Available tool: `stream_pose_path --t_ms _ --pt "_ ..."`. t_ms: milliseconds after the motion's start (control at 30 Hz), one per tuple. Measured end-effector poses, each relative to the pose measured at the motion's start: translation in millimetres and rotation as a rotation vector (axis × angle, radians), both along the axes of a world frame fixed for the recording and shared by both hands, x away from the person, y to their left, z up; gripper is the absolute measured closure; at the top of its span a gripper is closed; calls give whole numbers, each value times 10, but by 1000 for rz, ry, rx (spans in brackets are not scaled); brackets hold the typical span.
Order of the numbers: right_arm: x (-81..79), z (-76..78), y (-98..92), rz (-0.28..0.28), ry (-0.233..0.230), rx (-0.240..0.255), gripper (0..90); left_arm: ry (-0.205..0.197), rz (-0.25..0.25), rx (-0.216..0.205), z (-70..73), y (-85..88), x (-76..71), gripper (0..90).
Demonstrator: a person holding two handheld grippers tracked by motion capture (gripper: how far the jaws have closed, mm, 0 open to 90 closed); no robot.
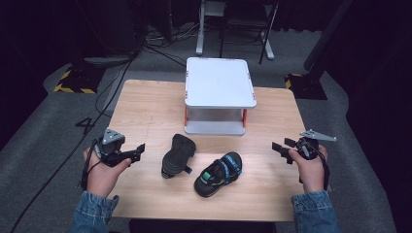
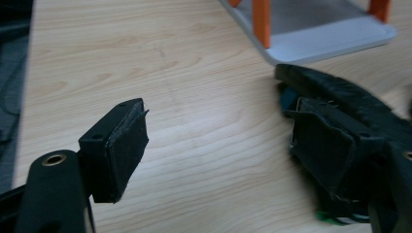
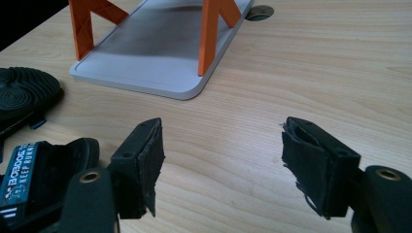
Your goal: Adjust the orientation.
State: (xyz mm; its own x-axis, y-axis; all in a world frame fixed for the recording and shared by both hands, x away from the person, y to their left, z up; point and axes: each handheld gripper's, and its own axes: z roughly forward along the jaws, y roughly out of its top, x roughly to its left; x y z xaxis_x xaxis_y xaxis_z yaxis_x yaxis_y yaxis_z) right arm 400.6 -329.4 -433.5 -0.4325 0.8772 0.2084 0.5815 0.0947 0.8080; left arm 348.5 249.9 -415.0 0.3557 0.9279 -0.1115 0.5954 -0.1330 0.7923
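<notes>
So nothing's been grabbed yet: both sandals point(image 1: 199, 165) lie loose mid-surface point(image 1: 145, 107) before the white shelf point(image 1: 219, 82), left hand-held gripper point(image 1: 138, 151) and right hand-held gripper point(image 1: 281, 147) gaping apart, holding nothing.

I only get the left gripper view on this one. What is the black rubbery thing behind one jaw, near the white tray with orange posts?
Observer: A black sandal, lying sole-up on the wooden table.
Operator: Just the one?
Observer: No, a black sandal with teal straps lies right side up beside it.
Operator: And the other hand?
Observer: Its right claw is open, with nothing between the jaws.
</notes>
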Motion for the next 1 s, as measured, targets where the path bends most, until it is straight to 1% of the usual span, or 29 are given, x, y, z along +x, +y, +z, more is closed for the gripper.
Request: stream_pose_path --t_ms 100,133,167,267,300,367,433,500,567,700,767,800,833,867,900,933,967,1000 --pt "-25 19 -11 1 6 -8 318 5 -5 8 21 -28 12 212" --pt "-36 25 -13 1 8 -10 318 21 -12 8 38 -58 20 212" --pt "-62 31 -27 1 9 -9 317 33 -32 17 49 -90 25 212" --pt "-82 36 -39 -2 11 -3 318 25 -52 27 65 -138 25 219" --pt "-97 40 -49 -1 9 -2 317 19 -59 22 80 -163 26 224" --pt "-106 42 -52 -3 13 2 317 15 -61 20 85 -168 31 227" --pt "-121 37 -56 -4 12 -3 317 17 -64 24 94 -168 41 229" --pt "-138 30 -57 -4 19 -7 317 9 -64 25 102 -159 57 232" --pt "-150 23 -64 -5 23 -10 317 10 -64 8 104 -167 64 232" --pt "-163 15 -87 -8 27 -7 311 10 -74 11 107 -207 66 232" --pt "-169 15 -91 -9 28 -4 310 6 -87 5 133 -267 40 232" --pt "-171 17 -92 -5 29 -2 310 0 -109 10 157 -309 22 235" --pt "-171 17 -92 -5 29 -2 310 -5 -134 4 181 -365 -2 235" --pt "-169 17 -83 0 29 -2 309 -10 -193 -11 222 -490 -52 237" --pt "-169 17 -83 0 29 -2 309 -10 -193 -11 222 -490 -52 238" --pt "-167 17 -78 3 32 -2 309 -13 -224 -17 233 -568 -81 238" --pt "-160 13 -57 9 35 -2 306 -7 -263 -20 237 -648 -109 238" --pt "-159 13 -46 10 40 -2 305 2 -284 -29 231 -708 -131 239"
